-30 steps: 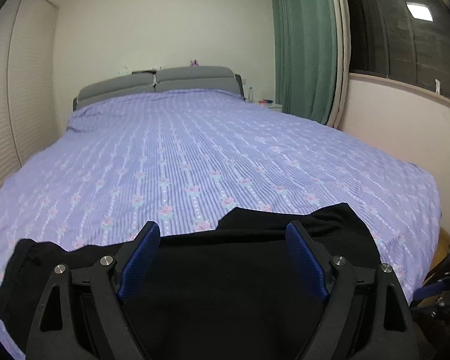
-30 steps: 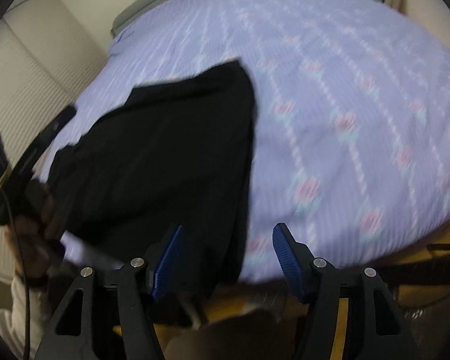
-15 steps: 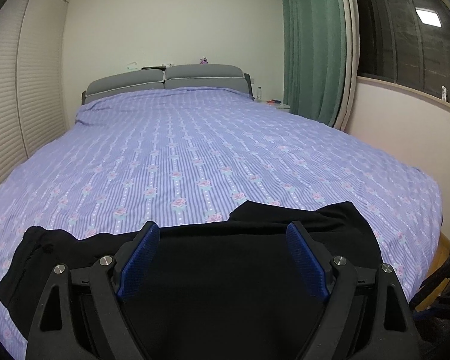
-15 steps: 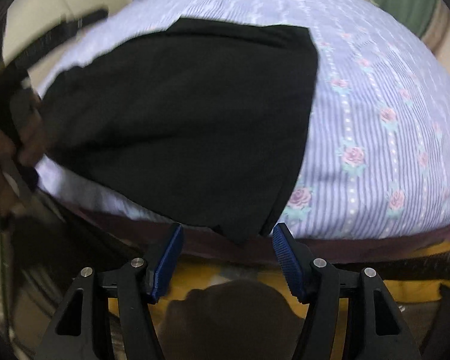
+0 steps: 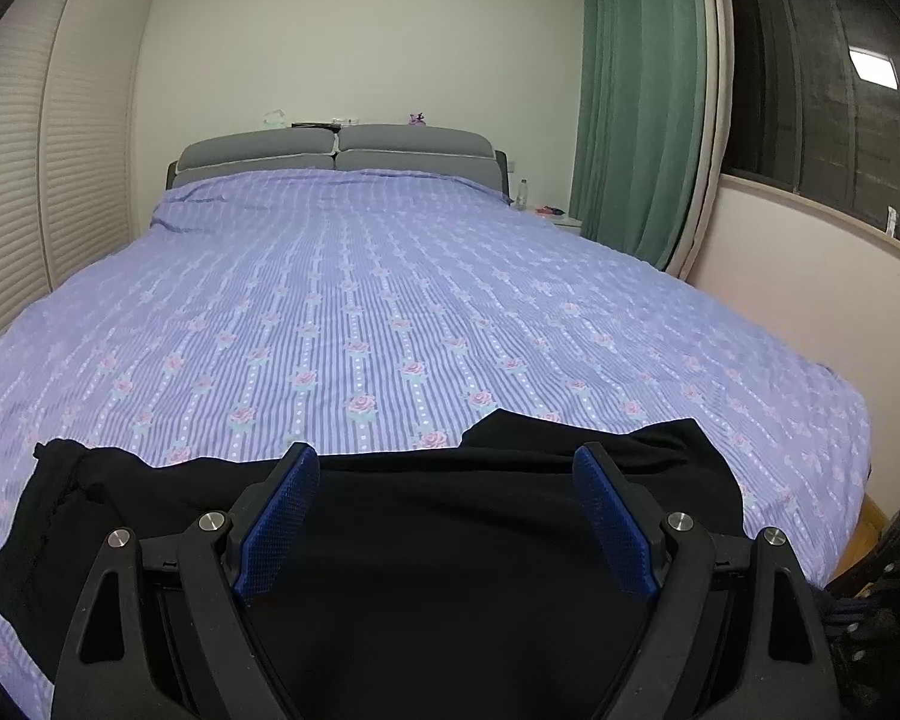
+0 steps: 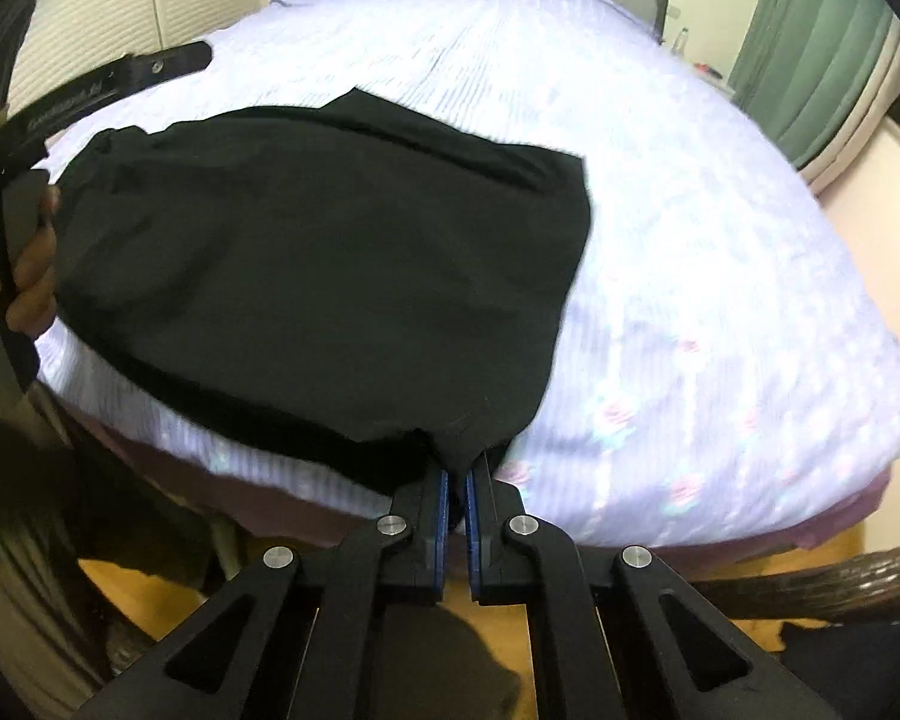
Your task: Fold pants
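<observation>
Black pants [image 6: 330,264] lie spread across the foot of a bed with a purple flowered cover [image 6: 690,228]. My right gripper [image 6: 456,483] is shut on the near hem of the pants at the bed's edge. My left gripper [image 5: 444,516] is open, its blue pads wide apart, hovering over the pants [image 5: 438,570] with nothing between them. The left gripper's body also shows at the left edge of the right wrist view [image 6: 90,96], held by a hand.
The bed cover [image 5: 390,300] stretches back to a grey headboard [image 5: 336,156]. A green curtain [image 5: 636,102] and a window ledge are at right, a slatted wardrobe door [image 5: 24,192] at left. Wooden floor [image 6: 660,570] shows below the bed's foot.
My right gripper has swung toward the pants' near edge and closed from open onto the hem. My left gripper stayed open and shifted only slightly.
</observation>
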Demonstrator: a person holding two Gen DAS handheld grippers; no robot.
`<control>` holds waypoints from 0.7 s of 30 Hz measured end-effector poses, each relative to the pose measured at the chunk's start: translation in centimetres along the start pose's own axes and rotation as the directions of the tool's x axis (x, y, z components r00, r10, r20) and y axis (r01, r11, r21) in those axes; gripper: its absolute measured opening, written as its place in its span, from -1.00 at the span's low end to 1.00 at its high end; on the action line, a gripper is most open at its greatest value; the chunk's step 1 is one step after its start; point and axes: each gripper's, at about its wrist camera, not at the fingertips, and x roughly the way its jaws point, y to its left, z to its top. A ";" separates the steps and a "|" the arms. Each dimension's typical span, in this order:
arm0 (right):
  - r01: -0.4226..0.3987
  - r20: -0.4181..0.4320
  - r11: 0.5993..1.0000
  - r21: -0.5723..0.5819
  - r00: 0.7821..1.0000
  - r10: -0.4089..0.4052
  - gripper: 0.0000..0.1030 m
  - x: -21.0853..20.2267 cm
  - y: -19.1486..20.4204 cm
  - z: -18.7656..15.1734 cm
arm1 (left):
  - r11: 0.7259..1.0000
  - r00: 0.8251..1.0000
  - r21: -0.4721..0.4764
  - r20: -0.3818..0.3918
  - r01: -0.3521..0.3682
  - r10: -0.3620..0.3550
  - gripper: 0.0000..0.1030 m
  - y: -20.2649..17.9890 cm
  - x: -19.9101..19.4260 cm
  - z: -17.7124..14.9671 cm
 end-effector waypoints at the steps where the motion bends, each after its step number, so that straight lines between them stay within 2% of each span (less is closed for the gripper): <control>1: 0.002 -0.033 1.000 -0.003 0.999 -0.002 -0.90 0.9 0.2 -0.1 | 1.000 1.000 0.005 -0.001 -0.001 0.001 0.69 -0.1 0.0 0.0; 5: -0.078 -0.151 0.997 0.011 0.985 0.079 -0.90 4.6 1.0 -1.1 | 1.000 1.000 0.019 -0.002 -0.001 0.001 0.69 -0.2 0.0 -0.1; 8: -0.106 -0.160 0.994 0.032 0.981 0.110 -0.83 5.3 1.4 -1.2 | 1.000 1.000 0.023 -0.005 0.000 0.000 0.72 -0.3 0.0 -0.1; 9: -0.130 -0.152 0.990 0.059 0.979 0.137 -0.65 5.1 1.0 -1.2 | 1.000 1.000 0.022 -0.006 0.001 -0.001 0.72 -0.3 0.1 0.0; 10: -0.146 -0.145 0.986 0.075 0.977 0.156 -0.26 4.9 0.6 -1.3 | 1.000 1.000 0.022 -0.009 0.002 -0.002 0.72 -0.3 0.1 -0.1; 12: -0.179 -0.100 0.977 0.117 0.977 0.191 0.03 3.7 -0.8 -1.4 | 1.000 1.000 0.025 -0.012 0.003 -0.003 0.72 -0.3 0.2 -0.1; 17: -0.263 0.020 0.938 0.226 0.964 0.266 0.03 0.9 -4.6 -1.4 | 0.998 1.000 0.055 -0.008 0.005 -0.004 0.72 -1.1 0.2 -0.3; 21: -0.342 0.150 0.878 0.335 0.939 0.308 0.03 0.4 -8.7 0.0 | 0.995 1.000 0.101 0.009 -0.009 0.008 0.74 -2.0 -0.2 -0.4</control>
